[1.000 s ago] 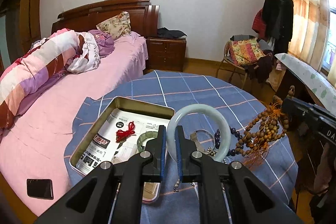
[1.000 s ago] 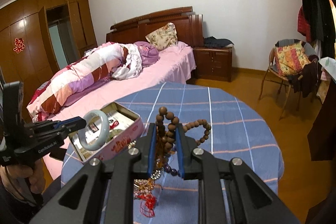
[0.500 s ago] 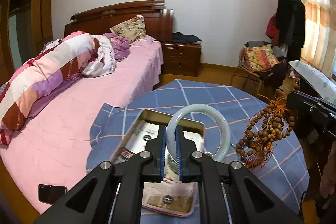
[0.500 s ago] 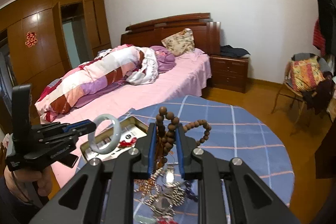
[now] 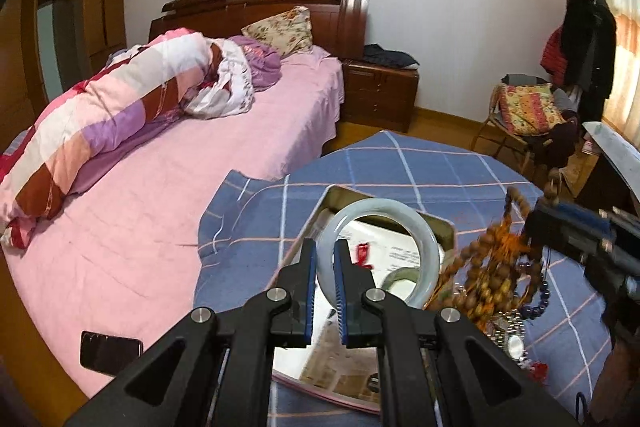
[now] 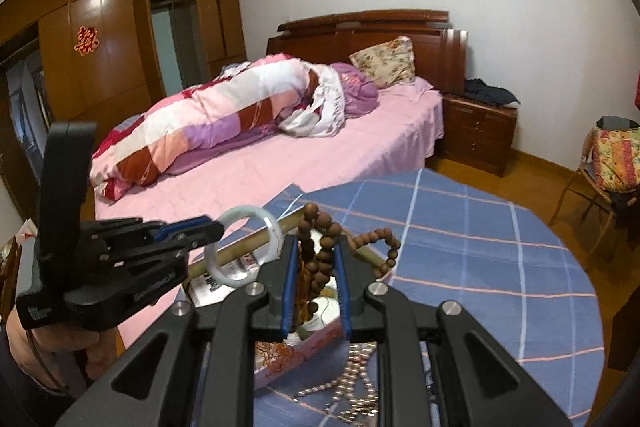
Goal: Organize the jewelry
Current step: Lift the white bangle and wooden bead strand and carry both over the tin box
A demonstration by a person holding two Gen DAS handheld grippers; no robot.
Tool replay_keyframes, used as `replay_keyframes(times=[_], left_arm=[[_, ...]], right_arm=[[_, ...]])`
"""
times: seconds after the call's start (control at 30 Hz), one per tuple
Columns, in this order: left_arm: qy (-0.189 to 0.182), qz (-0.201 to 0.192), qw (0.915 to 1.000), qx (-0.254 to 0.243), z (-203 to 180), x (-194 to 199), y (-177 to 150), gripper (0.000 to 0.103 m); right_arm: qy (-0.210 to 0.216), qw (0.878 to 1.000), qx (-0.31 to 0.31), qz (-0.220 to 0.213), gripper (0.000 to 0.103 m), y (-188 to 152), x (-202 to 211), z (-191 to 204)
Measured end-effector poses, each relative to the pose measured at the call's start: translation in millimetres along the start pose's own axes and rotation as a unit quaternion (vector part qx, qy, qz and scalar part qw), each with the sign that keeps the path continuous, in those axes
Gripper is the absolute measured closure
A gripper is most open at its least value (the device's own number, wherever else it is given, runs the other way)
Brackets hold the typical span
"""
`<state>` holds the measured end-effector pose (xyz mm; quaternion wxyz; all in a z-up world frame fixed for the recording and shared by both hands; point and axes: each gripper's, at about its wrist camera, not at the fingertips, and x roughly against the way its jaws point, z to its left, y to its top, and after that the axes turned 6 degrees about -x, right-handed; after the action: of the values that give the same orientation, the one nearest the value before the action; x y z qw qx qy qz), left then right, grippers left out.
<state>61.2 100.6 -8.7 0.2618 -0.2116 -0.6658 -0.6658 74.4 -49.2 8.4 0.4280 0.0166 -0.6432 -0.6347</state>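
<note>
Left wrist view, left tool clamping jade bangle, right tool pinching blurred wooden beads, tin half hidden.

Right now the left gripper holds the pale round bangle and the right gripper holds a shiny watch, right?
Not quite. The left gripper does hold the pale bangle, but the right gripper holds a string of brown wooden beads, not a watch. The right wrist view shows it.
</note>
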Motion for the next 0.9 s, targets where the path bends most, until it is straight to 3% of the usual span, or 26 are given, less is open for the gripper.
replay_keyframes(times=[0.3,0.63,0.7,0.9], left_arm=[[0.015,0.035,0.9991,0.02,11,-17,-19,0.096],[0.026,0.062,0.9977,0.005,6,-32,-30,0.094],[0.028,0.062,0.9977,0.003,5,-33,-31,0.103],[0.027,0.057,0.998,0.007,7,-32,-30,0.103]], right_arm=[[0.018,0.999,0.008,0.049,0.083,-21,-32,12],[0.032,0.996,0.015,0.085,0.083,-34,-51,17],[0.032,0.995,0.02,0.089,0.083,-36,-53,18],[0.03,0.994,0.022,0.1,0.082,-41,-58,19]])
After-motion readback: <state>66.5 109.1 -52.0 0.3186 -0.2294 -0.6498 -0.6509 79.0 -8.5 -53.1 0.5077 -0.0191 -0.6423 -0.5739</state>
